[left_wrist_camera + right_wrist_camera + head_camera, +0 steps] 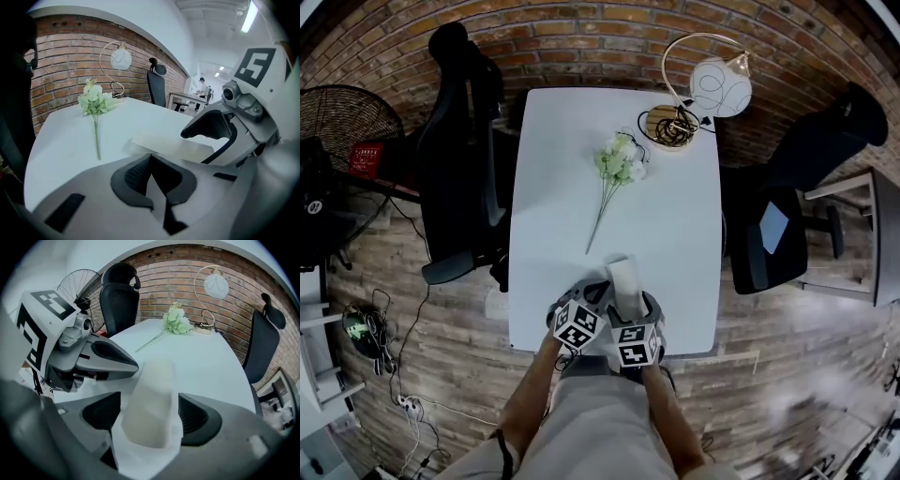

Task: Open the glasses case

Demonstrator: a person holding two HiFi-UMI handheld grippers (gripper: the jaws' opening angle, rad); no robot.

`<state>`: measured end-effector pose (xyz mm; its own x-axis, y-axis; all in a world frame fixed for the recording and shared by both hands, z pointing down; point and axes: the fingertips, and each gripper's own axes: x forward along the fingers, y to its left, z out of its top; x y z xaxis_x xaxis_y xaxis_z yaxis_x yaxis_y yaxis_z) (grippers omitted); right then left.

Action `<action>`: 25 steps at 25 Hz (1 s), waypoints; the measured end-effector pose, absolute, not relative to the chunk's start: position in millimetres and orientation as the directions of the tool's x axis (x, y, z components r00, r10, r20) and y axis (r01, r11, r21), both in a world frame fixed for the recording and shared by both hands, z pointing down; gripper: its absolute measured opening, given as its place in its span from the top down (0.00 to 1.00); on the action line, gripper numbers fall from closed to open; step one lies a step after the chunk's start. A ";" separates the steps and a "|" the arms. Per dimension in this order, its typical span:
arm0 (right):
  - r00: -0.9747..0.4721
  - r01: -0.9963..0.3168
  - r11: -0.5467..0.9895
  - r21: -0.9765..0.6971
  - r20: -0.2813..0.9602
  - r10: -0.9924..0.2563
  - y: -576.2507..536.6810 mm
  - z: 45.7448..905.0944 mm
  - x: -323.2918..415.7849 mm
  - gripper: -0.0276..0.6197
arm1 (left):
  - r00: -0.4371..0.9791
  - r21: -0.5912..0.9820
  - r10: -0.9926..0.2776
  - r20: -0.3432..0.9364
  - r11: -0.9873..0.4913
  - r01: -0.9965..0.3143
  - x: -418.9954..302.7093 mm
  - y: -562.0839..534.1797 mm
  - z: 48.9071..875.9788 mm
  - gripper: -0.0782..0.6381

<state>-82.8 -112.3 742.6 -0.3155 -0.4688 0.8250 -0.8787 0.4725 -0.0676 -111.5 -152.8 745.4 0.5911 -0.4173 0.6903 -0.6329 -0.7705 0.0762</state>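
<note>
The white glasses case (623, 275) lies closed near the front edge of the white table (675, 225). My right gripper (150, 401) is open around it: the case (149, 404) sits between the two dark pads (199, 416) with a gap on each side. My left gripper (151, 157) is shut on nothing, its tips meeting just short of the case (168, 144). Seen from the right gripper view, the left gripper (119, 363) points at the case's left side. In the head view both grippers (592, 298) (630, 305) crowd the case's near end.
A sprig of pale artificial flowers (617, 167) lies mid-table. A gold-arched lamp with a white globe (712, 84) stands at the far right corner. Black office chairs (459, 141) (787, 197) flank the table. A floor fan (347, 122) stands at the left by the brick wall.
</note>
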 end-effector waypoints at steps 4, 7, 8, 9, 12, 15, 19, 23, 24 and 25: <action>-0.296 -0.873 0.485 -0.053 0.848 -0.439 -111.6 751.9 -86.2 0.38 | 0.591 0.075 -0.415 0.692 -0.773 -0.631 -109.5 -153.1 746.6 0.88; -0.267 -0.879 0.476 -0.034 0.863 -0.430 -111.3 758.3 -83.4 0.38 | 0.591 0.077 -0.409 0.695 -0.775 -0.627 -107.1 -152.3 747.8 0.88; -0.266 -0.881 0.472 -0.037 0.863 -0.429 -111.4 758.8 -82.5 0.40 | 0.591 0.078 -0.408 0.696 -0.776 -0.626 -106.3 -152.1 748.1 0.88; -0.269 -0.882 0.468 -0.043 0.862 -0.428 -111.8 758.8 -81.5 0.43 | 0.591 0.078 -0.406 0.697 -0.776 -0.626 -105.4 -152.2 748.4 0.88; -0.292 -0.885 0.459 -0.072 0.855 -0.428 -113.0 757.9 -79.9 0.44 | 0.592 0.079 -0.403 0.698 -0.778 -0.623 -103.0 -152.0 749.9 0.88; -0.317 -0.885 0.454 -0.102 0.847 -0.427 -113.3 756.6 -79.5 0.44 | 0.592 0.080 -0.401 0.699 -0.779 -0.622 -101.1 -150.8 751.7 0.88; -0.339 -0.882 0.454 -0.128 0.842 -0.421 -113.4 755.6 -80.2 0.44 | 0.593 0.085 -0.402 0.698 -0.776 -0.625 -101.8 -151.1 752.0 0.88; -0.354 -0.879 0.453 -0.145 0.837 -0.418 -112.9 752.7 -79.2 0.44 | 0.596 0.095 -0.401 0.696 -0.771 -0.630 -102.2 -150.9 752.6 0.88; -0.363 -0.877 0.454 -0.155 0.833 -0.417 -112.8 752.5 -79.3 0.44 | 0.595 0.097 -0.402 0.696 -0.769 -0.632 -102.2 -150.8 752.6 0.88; -0.371 -0.876 0.453 -0.164 0.830 -0.417 -112.9 752.4 -79.1 0.44 | 0.595 0.099 -0.403 0.696 -0.766 -0.635 -102.1 -150.9 752.6 0.88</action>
